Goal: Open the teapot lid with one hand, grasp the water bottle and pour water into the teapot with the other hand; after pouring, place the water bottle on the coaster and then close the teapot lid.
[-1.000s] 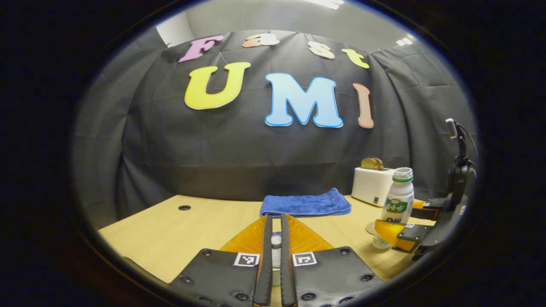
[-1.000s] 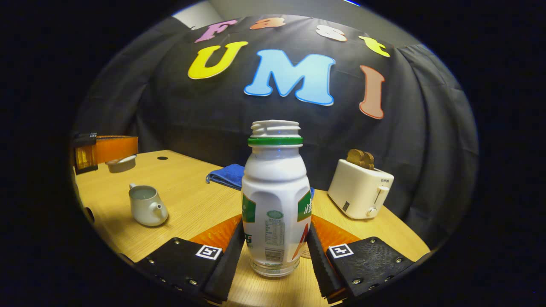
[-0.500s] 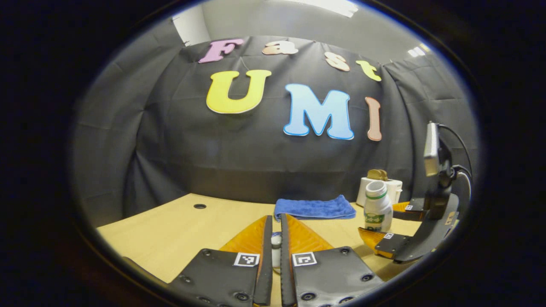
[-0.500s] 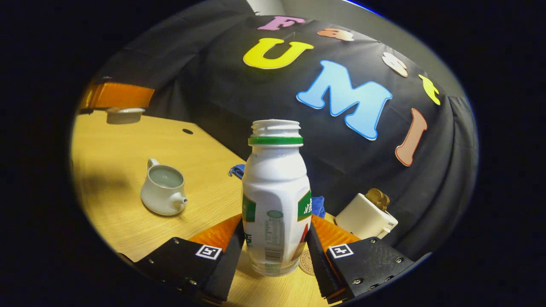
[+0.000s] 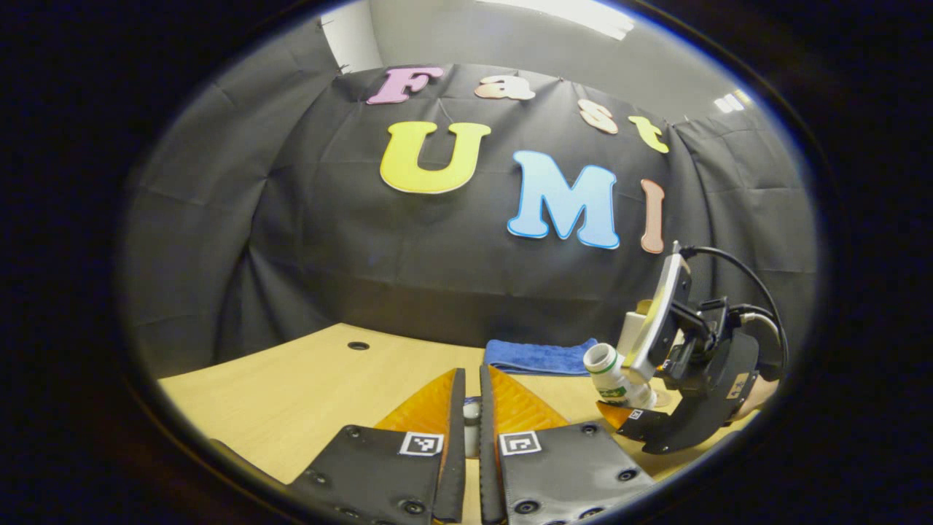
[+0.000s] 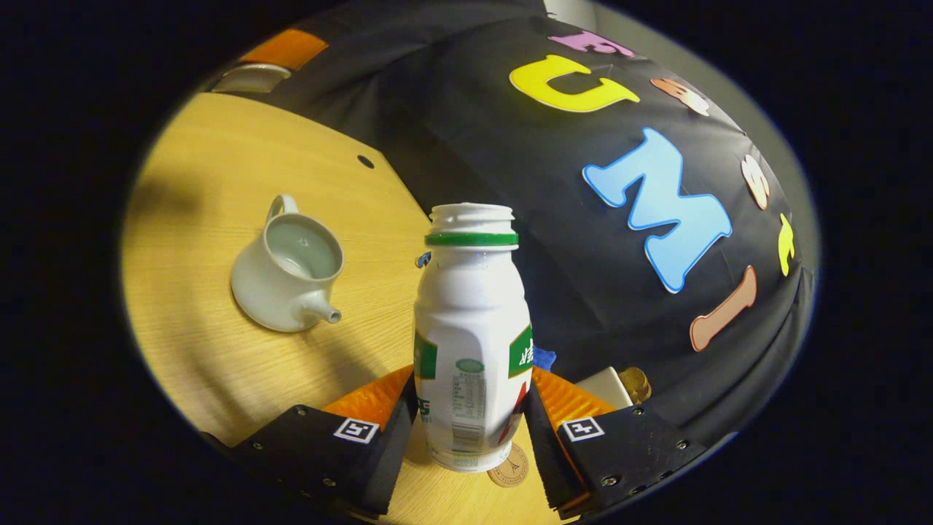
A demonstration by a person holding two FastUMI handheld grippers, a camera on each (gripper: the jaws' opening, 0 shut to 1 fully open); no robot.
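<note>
In the right gripper view my right gripper (image 6: 470, 385) is shut on the white water bottle (image 6: 470, 328), uncapped with a green neck ring, lifted off the table. The white teapot (image 6: 286, 267) stands open on the table to the bottle's left, spout toward the bottle. The round coaster (image 6: 509, 467) lies on the table below the bottle. My left gripper (image 5: 471, 375) is shut on the knob of the teapot lid (image 5: 471, 413), held above the table. In the left gripper view the bottle (image 5: 611, 372) leans left in the right gripper (image 5: 635, 421).
A folded blue towel (image 5: 538, 356) lies at the table's back, with a white toaster (image 6: 611, 386) beside it. A cable hole (image 5: 358, 345) sits in the wooden table (image 5: 291, 394). The lifted lid (image 6: 250, 75) shows far off over the table's back edge.
The right gripper has lifted the bottle off the table and tipped it toward the teapot, which now looks closer. The left gripper keeps holding the lid up.
</note>
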